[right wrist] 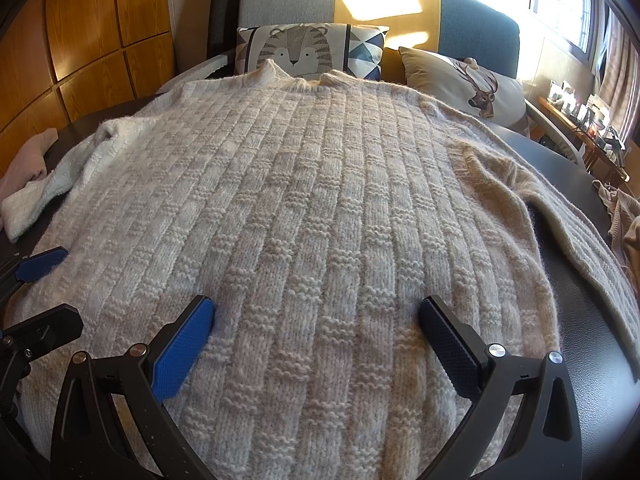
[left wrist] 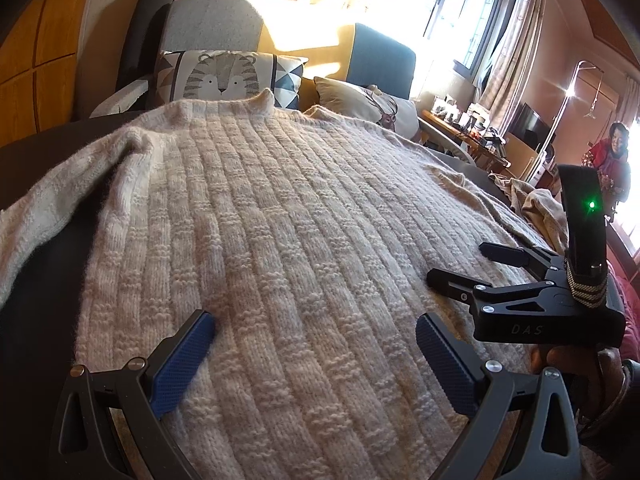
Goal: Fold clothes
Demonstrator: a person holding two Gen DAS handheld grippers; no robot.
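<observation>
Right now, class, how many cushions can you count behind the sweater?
2: a tiger cushion just behind the sweater's collar, and a deer cushion to its right. Others may be hidden.

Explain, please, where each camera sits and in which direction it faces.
Left wrist view: sits on the left tool, low over the hem, looking up the cream knitted sweater toward the tiger cushion; shows its own open blue pads, the right tool and a hand.
Right wrist view: sits on the right tool, facing the same way; shows its own open pads and the left tool's blue pad.
Shared: sweater, tiger cushion, deer cushion, dark table.
</observation>
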